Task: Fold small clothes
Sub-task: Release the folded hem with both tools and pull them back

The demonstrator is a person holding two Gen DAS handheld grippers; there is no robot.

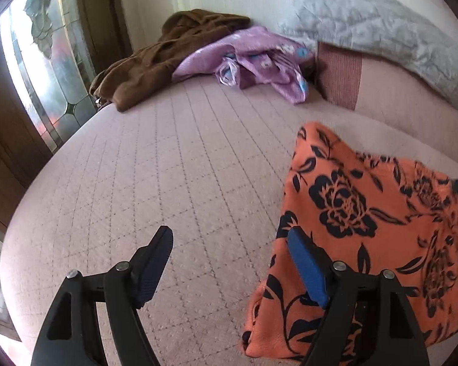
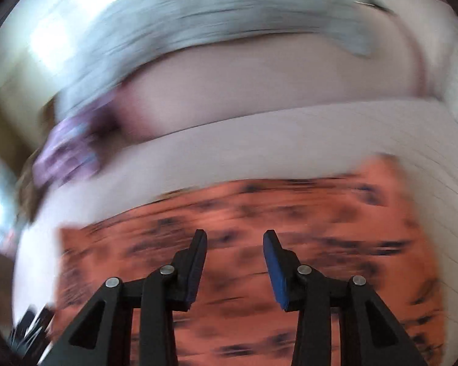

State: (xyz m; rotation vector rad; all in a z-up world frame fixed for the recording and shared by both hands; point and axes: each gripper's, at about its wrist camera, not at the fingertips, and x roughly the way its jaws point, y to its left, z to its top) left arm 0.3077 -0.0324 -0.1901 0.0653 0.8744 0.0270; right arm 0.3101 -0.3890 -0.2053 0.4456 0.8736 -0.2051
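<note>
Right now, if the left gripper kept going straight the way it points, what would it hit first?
Probably the bare pink bedspread. The left gripper is open with nothing between its fingers; the orange flowered cloth lies just off its right side, though depth is unclear.

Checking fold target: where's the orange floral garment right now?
In the left wrist view the orange floral garment lies at lower right on the pink quilted bedspread, beside the open left gripper; the purple cloth sits farther back.
</note>
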